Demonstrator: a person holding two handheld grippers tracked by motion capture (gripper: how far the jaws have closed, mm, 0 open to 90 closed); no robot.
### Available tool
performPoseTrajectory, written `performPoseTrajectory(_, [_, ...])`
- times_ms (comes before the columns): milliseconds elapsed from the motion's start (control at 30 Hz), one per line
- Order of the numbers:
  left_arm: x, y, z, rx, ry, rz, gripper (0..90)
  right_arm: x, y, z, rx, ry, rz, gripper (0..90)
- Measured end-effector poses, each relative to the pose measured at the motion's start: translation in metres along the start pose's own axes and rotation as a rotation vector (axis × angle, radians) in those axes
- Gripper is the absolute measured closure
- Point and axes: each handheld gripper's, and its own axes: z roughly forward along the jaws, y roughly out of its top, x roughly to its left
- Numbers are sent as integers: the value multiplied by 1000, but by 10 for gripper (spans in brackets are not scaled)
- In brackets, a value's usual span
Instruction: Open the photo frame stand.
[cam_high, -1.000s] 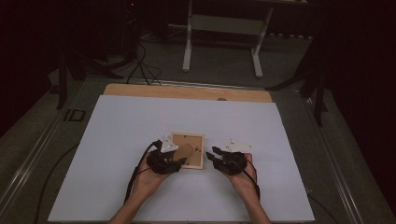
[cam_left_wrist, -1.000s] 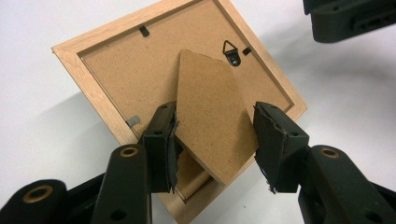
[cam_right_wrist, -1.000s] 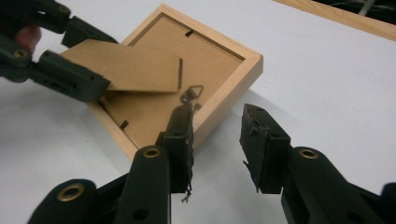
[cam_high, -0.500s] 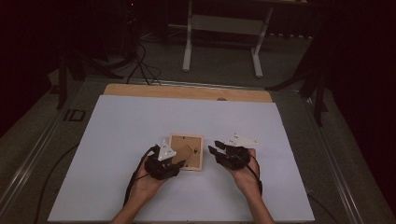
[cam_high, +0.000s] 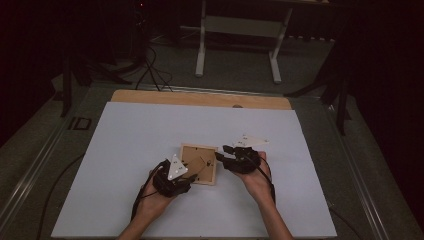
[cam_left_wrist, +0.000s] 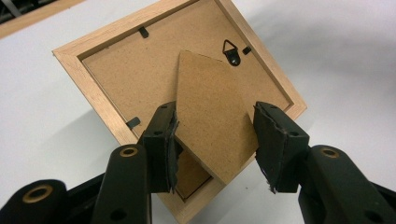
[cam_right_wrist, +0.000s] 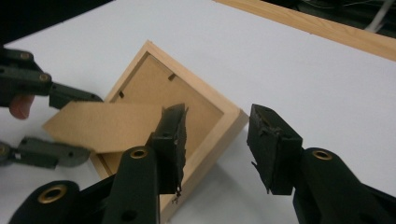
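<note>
While my left tool (cam_high: 187, 175) keeps its place at the near left corner of the square light-wood picture frame (cam_high: 199, 163), the high view shows that frame lying face down near the middle of the white counter (cam_high: 130, 135). My right tool (cam_high: 220, 154) has drawn back from the frame's right edge and lifted a little; a second ago it sat closer in against that edge.

From the left gripper view, my left tool (cam_left_wrist: 215, 144) stands about half open with the brown cardboard easel flap (cam_left_wrist: 212, 116) of the frame (cam_left_wrist: 102, 74) between its jaws. The flap is raised off the backing board, and its edges meet both pads, so I judge it held, lightly.

From the right gripper view, my right tool (cam_right_wrist: 215, 142) has just been opening, and nothing lies between its jaws. The frame's (cam_right_wrist: 219, 116) right corner sits just beyond the left pad, while the flap (cam_right_wrist: 102, 126) stretches left to the other tool (cam_right_wrist: 70, 123).

I read this as the right side having let go, so the stand is now mine to swing out with the left alone.
</note>
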Motion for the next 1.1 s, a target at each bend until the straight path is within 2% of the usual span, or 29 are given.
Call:
performPoseTrajectory(133, [-2, -1, -1, -7, 10, 24, 526, -3, 1, 3, 4, 12, 22, 556])
performPoseTrajectory(433, [-9, -4, -5, -32, 31, 79, 527, -8, -2, 13, 42, 59, 55, 475])
performPoseTrajectory(633, [-17, -5, -7, -48, 68, 162, 527, -9, -4, 20, 70, 93, 82, 411])
performPoseTrajectory(700, [-18, -5, -8, -53, 74, 177, 526, -9, -5, 21, 79, 101, 87, 398])
performPoseTrajectory(933, [-17, -7, -7, -50, 74, 180, 526, -12, -7, 24, 97, 146, 112, 417])
performPoseTrajectory(1100, [-12, -8, -5, -26, 64, 153, 523, -13, -7, 23, 89, 156, 118, 465])
